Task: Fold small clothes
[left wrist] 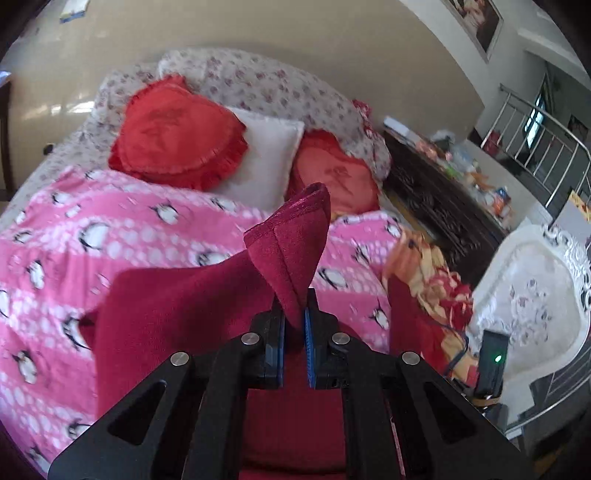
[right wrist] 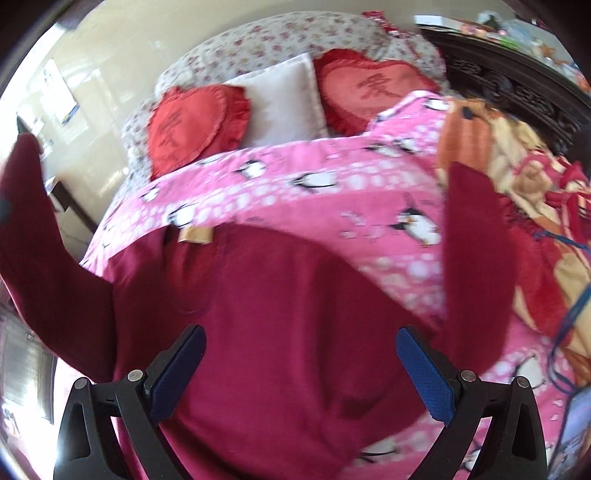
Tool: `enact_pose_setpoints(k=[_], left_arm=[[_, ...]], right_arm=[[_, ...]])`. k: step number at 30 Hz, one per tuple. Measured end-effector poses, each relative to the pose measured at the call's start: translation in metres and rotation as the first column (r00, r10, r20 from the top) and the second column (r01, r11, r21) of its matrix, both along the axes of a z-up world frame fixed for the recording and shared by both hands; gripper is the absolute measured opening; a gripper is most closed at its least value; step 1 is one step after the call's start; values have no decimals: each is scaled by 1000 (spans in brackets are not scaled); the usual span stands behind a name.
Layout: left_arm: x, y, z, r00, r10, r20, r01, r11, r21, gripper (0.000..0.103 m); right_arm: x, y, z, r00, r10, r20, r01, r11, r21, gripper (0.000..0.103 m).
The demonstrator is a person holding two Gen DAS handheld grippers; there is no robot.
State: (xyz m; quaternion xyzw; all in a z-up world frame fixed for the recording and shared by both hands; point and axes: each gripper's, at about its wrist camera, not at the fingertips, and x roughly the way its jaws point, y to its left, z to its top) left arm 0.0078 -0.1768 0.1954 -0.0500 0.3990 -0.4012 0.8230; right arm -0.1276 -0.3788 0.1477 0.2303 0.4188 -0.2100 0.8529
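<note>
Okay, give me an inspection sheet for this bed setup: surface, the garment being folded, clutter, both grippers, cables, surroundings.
Surface: pink penguin-print blanket over the bed.
Job's things: dark red knit garment spread on the blanket, one sleeve end lifted.
Clutter: two red heart-shaped cushions, white square pillow, orange floral quilt bunched at the blanket's edge.
Grippers: left gripper shut on the sleeve end; right gripper open above the garment, holding nothing.
Cables: blue cord across the quilt.
Surroundings: dark carved wooden headboard, metal railing, framed picture on the wall.
</note>
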Motion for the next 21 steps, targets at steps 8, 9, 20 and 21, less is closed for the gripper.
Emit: enact_pose_setpoints(k=[8,9,20,21], left_arm=[[-45,-77,-92,983,-155,-98,171,969,177,16],[-48,-73,-90,980,-170,-102,186,967,173,23],[-33,53,-71,990,82,115,-110,958,264,74],[-26,63,-81,985,126,117,-156,942,298,74]], right_arm=[[-36,-40,-5,996,-85,-29,84,996,-29,103],[-39,-43,-4,996,-91,-26,90,995,-30,103],[5,-23,-19,1000,30,-3,-30,999,-28,102],[7,-22,-24,1000,23,-18,-24,999,-43,102]])
